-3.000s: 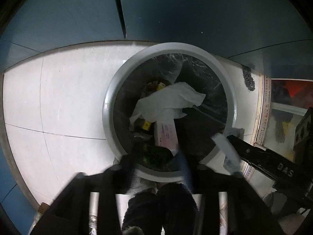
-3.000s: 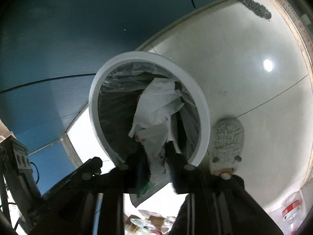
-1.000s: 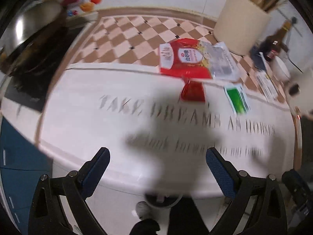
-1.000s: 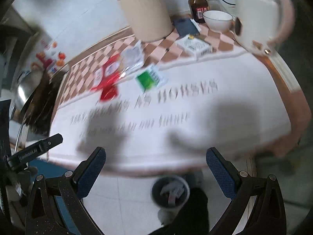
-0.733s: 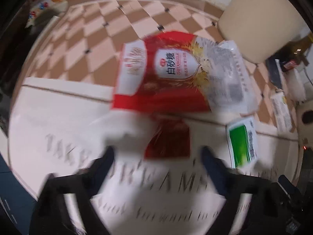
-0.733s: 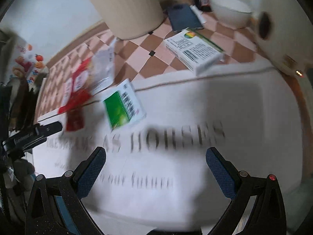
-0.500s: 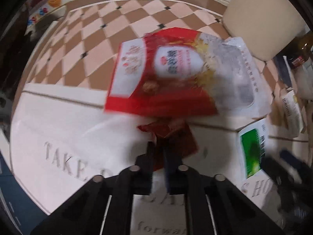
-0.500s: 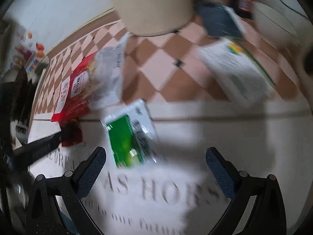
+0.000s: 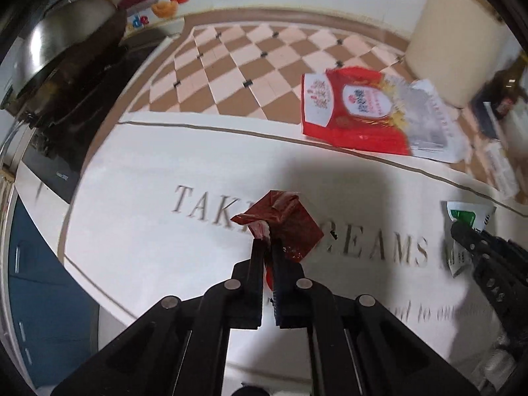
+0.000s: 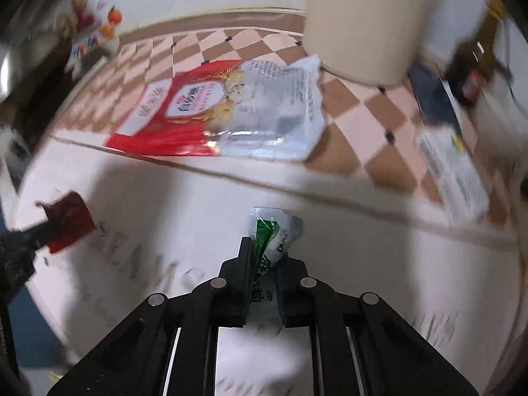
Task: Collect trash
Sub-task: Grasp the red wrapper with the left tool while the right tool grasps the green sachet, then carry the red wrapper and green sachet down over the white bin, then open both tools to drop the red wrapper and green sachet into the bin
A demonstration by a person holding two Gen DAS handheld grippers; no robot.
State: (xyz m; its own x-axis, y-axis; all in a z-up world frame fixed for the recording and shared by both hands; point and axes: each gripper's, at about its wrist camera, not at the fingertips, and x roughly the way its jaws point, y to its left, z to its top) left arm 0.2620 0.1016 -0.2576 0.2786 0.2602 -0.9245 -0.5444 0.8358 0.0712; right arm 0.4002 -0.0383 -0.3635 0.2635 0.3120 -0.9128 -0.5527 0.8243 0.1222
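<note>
While the left tool (image 9: 268,247) pinches a red wrapper (image 9: 283,222), the right tool (image 10: 264,257) has just closed on a green packet (image 10: 269,234).

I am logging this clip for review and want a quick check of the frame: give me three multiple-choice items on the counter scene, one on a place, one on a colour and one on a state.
1. Where does the big red and clear bag lie?
A. on the checkered part of the mat, by the cream container
B. in a bin on the floor
C. on the lettering

2. What colour is the wrapper in the right gripper?
A. blue
B. green and white
C. yellow

3. How is the left gripper?
A. wide open and bare
B. out of view
C. shut on a dark red wrapper

Answers: 1 A, the bag rests on the checks next to the container. 2 B, green print on white film shows between the fingers, which have just been closing on it. 3 C, the crumpled red wrapper is pinched between its fingers.
</note>
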